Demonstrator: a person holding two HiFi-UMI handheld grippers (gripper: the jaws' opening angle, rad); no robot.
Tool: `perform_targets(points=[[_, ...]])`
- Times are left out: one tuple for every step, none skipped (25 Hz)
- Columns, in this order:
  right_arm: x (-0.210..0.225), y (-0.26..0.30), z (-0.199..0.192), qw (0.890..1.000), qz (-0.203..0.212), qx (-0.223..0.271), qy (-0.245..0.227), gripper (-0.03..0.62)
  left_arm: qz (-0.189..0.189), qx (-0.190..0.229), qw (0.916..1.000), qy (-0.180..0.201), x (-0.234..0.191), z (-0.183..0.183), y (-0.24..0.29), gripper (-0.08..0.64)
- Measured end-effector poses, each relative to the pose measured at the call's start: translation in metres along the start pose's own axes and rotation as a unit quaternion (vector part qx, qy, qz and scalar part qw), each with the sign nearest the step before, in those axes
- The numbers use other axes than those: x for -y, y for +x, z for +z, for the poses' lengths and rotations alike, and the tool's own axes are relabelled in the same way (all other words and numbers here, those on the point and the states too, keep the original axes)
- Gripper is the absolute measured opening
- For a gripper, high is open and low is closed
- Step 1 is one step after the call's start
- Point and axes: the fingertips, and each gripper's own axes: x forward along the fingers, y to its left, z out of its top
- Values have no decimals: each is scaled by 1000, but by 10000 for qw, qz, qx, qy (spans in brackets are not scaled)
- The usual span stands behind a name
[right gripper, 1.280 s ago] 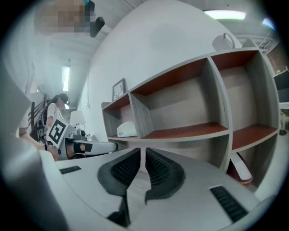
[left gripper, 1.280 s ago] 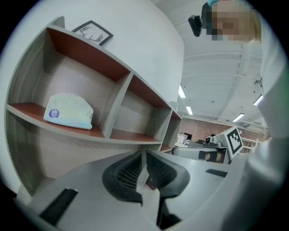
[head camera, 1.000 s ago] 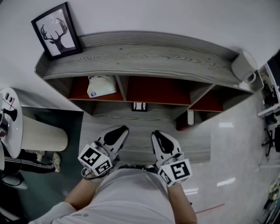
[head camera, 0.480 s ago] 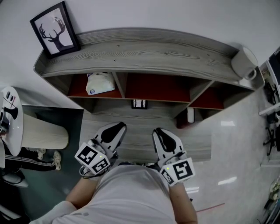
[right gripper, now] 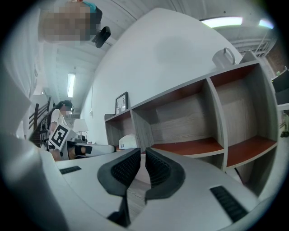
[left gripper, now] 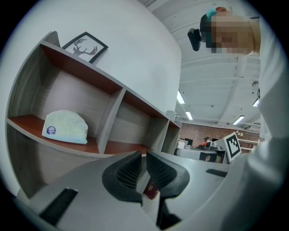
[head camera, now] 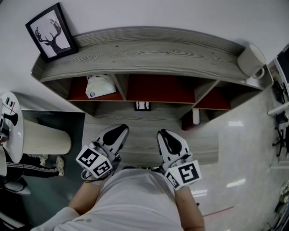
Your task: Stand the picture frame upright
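The black-framed deer picture (head camera: 49, 32) stays upright atop the grey wooden shelf (head camera: 149, 56), so the task looks done; left claw (head camera: 120, 130) and right claw (head camera: 164, 134) stay closed, empty.

- The picture frame (head camera: 46, 32) has a thin black border around a white sheet with a black antlered deer head.
- It stands upright, its back against the wall (head camera: 158, 13).
- It sits at the left end of the grey shelf top (head camera: 149, 52), in the upper left of the head view.
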Motion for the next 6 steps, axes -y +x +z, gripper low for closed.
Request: perform_targets(points=[[1,0,-1,10000,-6,-11,2,44,-3,-8,10000,5,0,0,1,43],[1,1,-2,10000,-8,-17,7,44,-7,-17,10000,13,0,-1,1,43],[1,1,-2,10000,-8,-21,11,44,-9,-22,10000,21,0,-1,1,43],[1,1,-3,10000,-6,-24,14,44,-8,-23,10000,24,0,-1,2,43],[1,2,-3,10000,-4,-27,15,44,-5,-22,10000,23,-1,-1,2,43],[1,2,-3,10000,-1,-29,15,44,-1,-20,10000,21,-1,-1,2,43]])
